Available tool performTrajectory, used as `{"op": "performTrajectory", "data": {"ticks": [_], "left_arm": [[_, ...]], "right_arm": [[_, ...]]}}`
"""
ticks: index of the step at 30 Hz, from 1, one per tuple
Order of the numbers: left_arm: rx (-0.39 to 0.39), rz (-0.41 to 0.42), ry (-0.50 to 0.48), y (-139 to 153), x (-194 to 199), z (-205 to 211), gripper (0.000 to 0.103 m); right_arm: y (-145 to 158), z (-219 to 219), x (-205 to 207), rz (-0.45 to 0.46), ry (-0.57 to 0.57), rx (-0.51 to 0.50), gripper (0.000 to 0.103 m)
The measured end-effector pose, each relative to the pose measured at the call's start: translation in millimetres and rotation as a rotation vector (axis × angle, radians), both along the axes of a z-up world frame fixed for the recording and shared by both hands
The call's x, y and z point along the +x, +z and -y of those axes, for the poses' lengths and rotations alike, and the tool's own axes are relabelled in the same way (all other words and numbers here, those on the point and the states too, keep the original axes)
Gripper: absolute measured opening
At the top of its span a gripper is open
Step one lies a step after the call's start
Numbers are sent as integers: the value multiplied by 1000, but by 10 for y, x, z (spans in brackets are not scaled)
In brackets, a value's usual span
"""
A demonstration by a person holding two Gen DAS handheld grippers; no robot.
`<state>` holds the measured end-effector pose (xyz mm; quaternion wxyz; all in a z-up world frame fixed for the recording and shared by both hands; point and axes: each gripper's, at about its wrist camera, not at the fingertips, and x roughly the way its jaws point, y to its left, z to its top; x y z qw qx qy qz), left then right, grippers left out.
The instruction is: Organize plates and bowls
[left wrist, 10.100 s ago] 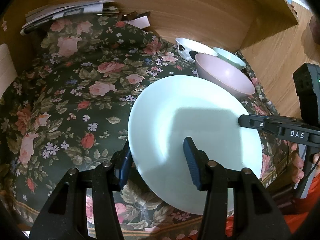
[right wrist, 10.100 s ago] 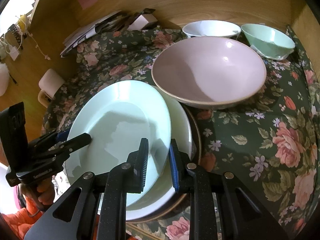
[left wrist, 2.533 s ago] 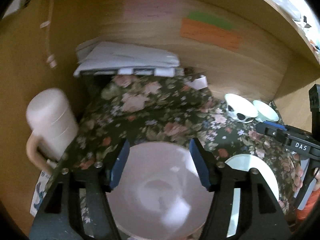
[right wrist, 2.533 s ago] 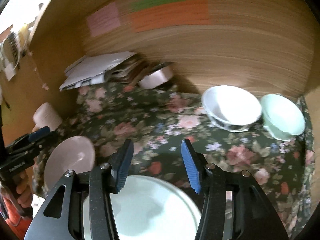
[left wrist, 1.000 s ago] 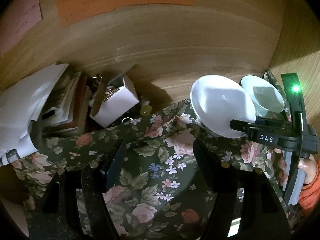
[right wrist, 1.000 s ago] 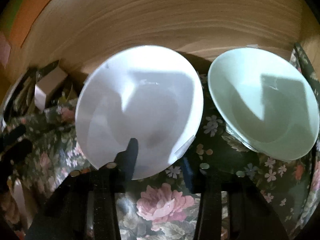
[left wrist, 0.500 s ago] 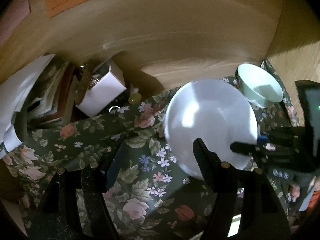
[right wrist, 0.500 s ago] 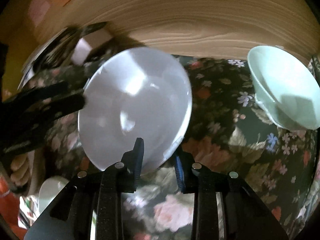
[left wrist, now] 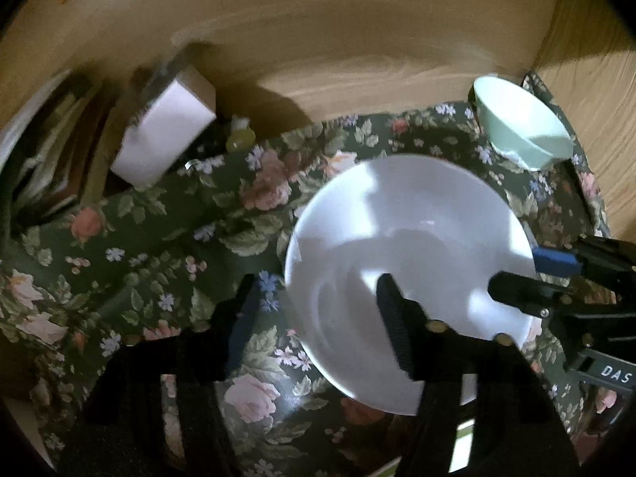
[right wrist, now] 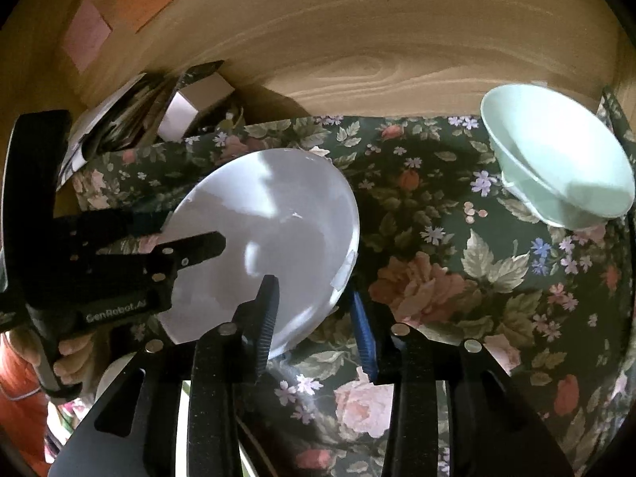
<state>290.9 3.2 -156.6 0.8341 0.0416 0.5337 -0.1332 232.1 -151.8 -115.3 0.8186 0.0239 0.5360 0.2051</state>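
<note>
Both my claws meet at the white bowl (left wrist: 417, 238), which sits on the flowered cloth (left wrist: 159, 238) about midway along it and toward its back edge, a little short of the wooden wall (left wrist: 357, 39). My left claw (left wrist: 314, 282) straddles the bowl's left rim: one finger lies over the inside, while the outer finger (left wrist: 238, 318) stands off the rim with cloth showing between. Its jaws have just been closing but stand spread, not yet pinching. My right claw (right wrist: 312, 290) straddles the opposite rim with a narrow gap, one finger inside the bowl and the blue pad (right wrist: 361, 334) just outside. Its jaws have just been opening, and I cannot tell whether the pads press the rim. A mint-green bowl (left wrist: 520, 135) stands apart at the cloth's back right corner. A white box (left wrist: 163, 139) and a heap of papers (right wrist: 111, 127) crowd the back left corner.
</note>
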Motion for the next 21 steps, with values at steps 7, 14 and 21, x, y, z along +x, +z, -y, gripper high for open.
{"op": "performTrajectory", "data": {"ticks": [7,14,21], "left_arm": [[-16,-66,-17,-125,13,30,27],[-19,-69,-10,-131,0,22,24],[-32,-22,3,40,-98,-48,24]], "right_arm": [[-69,-65,39,-14,-9,18,32],[-47,-103,16,11,-12,-9,29],[108,-116,-42,62,-20,8,29]]}}
